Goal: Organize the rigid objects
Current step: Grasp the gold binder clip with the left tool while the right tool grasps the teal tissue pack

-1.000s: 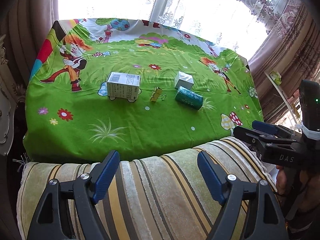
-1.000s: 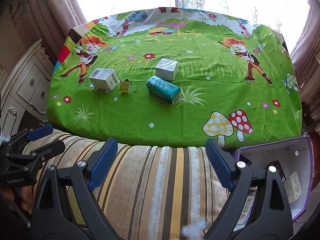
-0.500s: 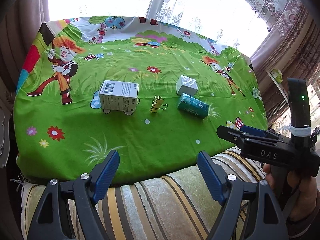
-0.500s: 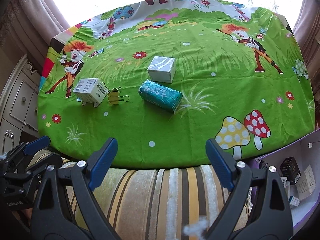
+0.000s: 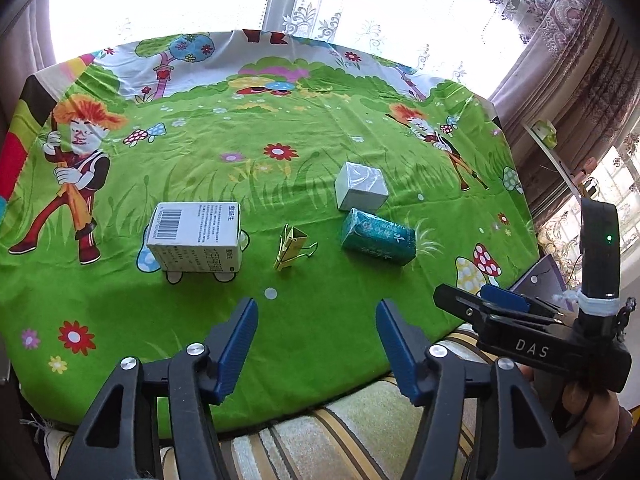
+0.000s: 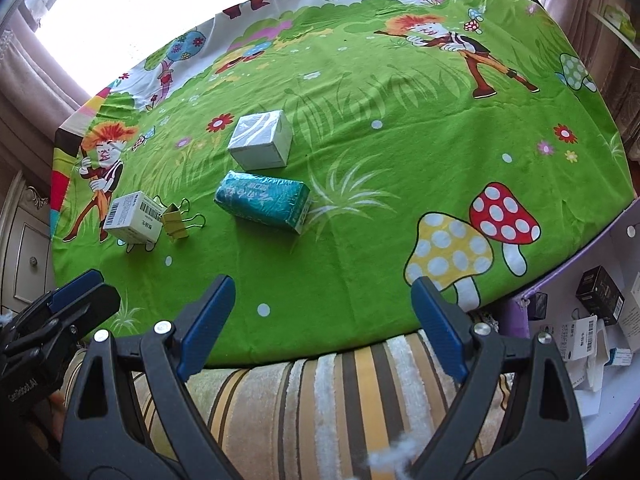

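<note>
Left claw (image 5: 316, 332), empty and narrowing, hovers over the surface's (image 5: 320, 344) near edge with the gold binder clip (image 5: 291, 247) dead ahead mid-surface, nearer it than the spread, empty right claw (image 6: 322, 308).

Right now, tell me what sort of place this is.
Probably a room in a home: lace curtains over a bright window, a cartoon-print green cloth spread over the surface, and a white ornate cabinet at the side.

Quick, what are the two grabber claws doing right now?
Left gripper: open, jaws closing, nothing between them.
Right gripper: open wide, holding nothing.
</note>
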{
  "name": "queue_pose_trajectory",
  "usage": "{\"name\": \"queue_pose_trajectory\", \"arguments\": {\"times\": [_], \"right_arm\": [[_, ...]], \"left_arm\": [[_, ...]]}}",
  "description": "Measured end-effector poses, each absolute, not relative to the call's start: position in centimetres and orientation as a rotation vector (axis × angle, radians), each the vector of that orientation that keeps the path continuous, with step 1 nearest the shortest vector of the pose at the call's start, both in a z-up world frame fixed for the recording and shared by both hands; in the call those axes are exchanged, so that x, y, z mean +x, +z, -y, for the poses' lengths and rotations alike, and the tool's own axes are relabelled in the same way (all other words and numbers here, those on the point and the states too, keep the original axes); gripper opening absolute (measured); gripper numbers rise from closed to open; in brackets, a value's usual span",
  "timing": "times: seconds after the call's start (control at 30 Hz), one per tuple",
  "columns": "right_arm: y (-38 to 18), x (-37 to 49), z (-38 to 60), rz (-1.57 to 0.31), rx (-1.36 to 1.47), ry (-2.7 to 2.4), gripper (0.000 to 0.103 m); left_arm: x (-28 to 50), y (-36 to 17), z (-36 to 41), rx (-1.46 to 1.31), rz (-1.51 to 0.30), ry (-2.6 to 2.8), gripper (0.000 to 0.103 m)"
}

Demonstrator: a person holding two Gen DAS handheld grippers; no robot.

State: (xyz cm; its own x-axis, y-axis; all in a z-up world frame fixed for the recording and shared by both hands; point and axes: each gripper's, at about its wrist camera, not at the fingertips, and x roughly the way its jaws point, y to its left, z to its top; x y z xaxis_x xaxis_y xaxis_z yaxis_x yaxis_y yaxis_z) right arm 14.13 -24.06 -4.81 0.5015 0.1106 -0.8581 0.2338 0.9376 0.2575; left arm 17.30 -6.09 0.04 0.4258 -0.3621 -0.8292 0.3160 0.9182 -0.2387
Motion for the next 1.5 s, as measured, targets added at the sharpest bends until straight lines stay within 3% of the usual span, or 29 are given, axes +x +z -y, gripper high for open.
{"name": "queue_pose_trajectory", "arguments": {"times": [0.13, 0.6, 0.83, 1.5], "right_arm": [[-5.3, 14.3, 24.4, -1.06, 0.379, -0.068, 0.091], [-5.7, 16.0, 25.5, -1.07, 0.454, -0.079, 0.091], [-5.6, 17.0, 25.9, -1.057, 0.483, -0.102, 0.091], [-5.5, 19.3, 22.4, -1.073, 0.408, -0.073, 0.091]], "left_arm": [[19.1, -0.4, 7.3, -0.004, -1.038, -0.424, 0.052], [22.6, -3.7, 10.8, 0.2, -1.055, -0.423, 0.048], [23.7, -5.4, 10.8, 0.221, -1.1, -0.436, 0.028], [21.5, -2.9, 7.7, 0.069, -1.046, -0.448, 0.023]]}}
